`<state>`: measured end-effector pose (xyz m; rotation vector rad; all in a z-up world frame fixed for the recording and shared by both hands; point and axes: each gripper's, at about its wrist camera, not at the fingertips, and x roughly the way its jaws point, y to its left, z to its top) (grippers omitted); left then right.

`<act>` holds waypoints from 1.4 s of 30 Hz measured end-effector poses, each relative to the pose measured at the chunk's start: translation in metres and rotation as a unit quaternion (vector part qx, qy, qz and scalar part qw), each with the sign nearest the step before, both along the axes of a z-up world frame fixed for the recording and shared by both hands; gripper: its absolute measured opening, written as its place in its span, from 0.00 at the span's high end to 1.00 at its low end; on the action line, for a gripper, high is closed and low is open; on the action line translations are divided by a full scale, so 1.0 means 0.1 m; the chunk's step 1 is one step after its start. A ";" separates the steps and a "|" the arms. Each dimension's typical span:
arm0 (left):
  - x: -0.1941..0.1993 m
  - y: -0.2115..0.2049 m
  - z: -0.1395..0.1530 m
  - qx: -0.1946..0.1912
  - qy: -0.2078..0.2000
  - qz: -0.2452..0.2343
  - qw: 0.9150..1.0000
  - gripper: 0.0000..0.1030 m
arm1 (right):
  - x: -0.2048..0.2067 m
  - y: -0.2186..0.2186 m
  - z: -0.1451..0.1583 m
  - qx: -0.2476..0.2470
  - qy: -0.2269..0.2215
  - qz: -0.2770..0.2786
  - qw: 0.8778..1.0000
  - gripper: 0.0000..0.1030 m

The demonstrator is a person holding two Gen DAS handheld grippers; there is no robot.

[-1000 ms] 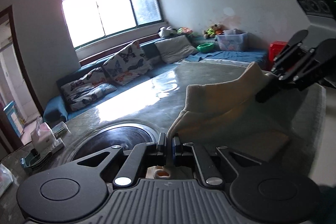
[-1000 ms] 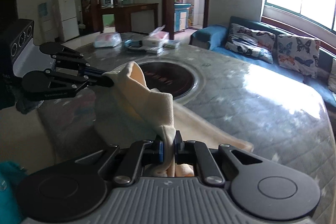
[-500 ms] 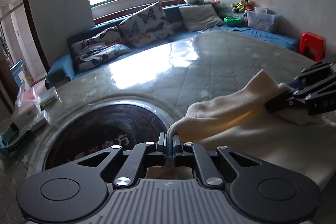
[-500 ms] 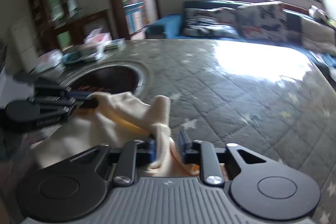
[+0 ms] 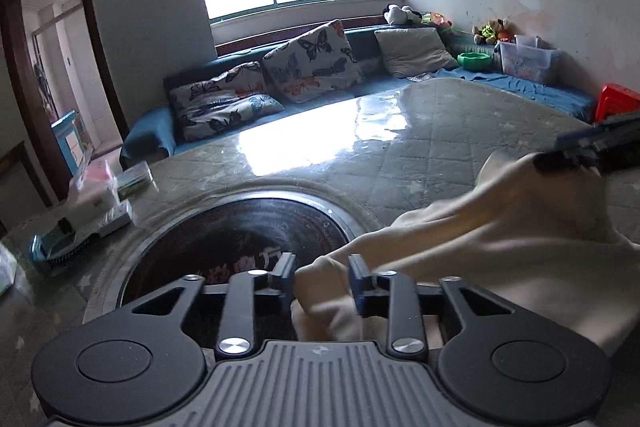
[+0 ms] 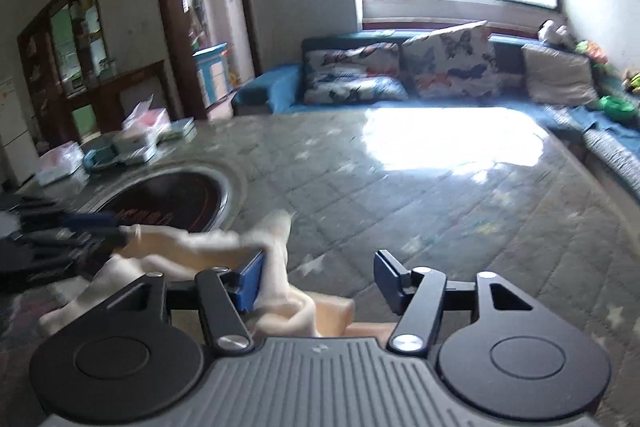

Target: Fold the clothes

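- The cream garment (image 5: 500, 239) lies on the quilted tabletop (image 5: 420, 155), its near-left corner bunched beside the dark round inset (image 5: 236, 239) in the tabletop.
- The left claw (image 5: 322, 279) is opening; a fold of the cloth sits between its jaws, touching the right pad but no longer pinched.
- The right claw (image 6: 318, 281) is opening too and stands wider; the cloth drapes against its left pad (image 6: 250, 283), and the right pad is clear of it.
- Both corners look just released, so 1 fold seems to be finishing.
- Risk 1: fabric clinging to a pad could be dragged along as a claw pulls away, undoing the fold.
- Risk 2: the bunched left corner could slump over the rim of the inset, leaving the edge uneven.
- Risk 3: the top layer looks rumpled, so creases may be locked in unless it is smoothed first.
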<state>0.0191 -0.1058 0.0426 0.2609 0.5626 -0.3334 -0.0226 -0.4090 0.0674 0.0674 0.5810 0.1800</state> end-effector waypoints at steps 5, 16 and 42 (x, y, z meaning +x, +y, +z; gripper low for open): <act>-0.16 0.14 -0.02 -0.018 0.018 0.014 1.000 0.68 | 0.00 -0.09 0.07 0.024 0.005 -0.015 1.000 0.44; -0.46 0.42 -0.08 -0.076 0.066 0.006 0.995 0.71 | -0.71 0.01 -0.09 -0.009 0.038 0.058 0.998 0.54; -0.47 0.41 -0.15 -0.103 0.086 -0.031 0.990 0.80 | -0.79 -0.03 -0.34 0.000 0.053 0.022 0.998 0.80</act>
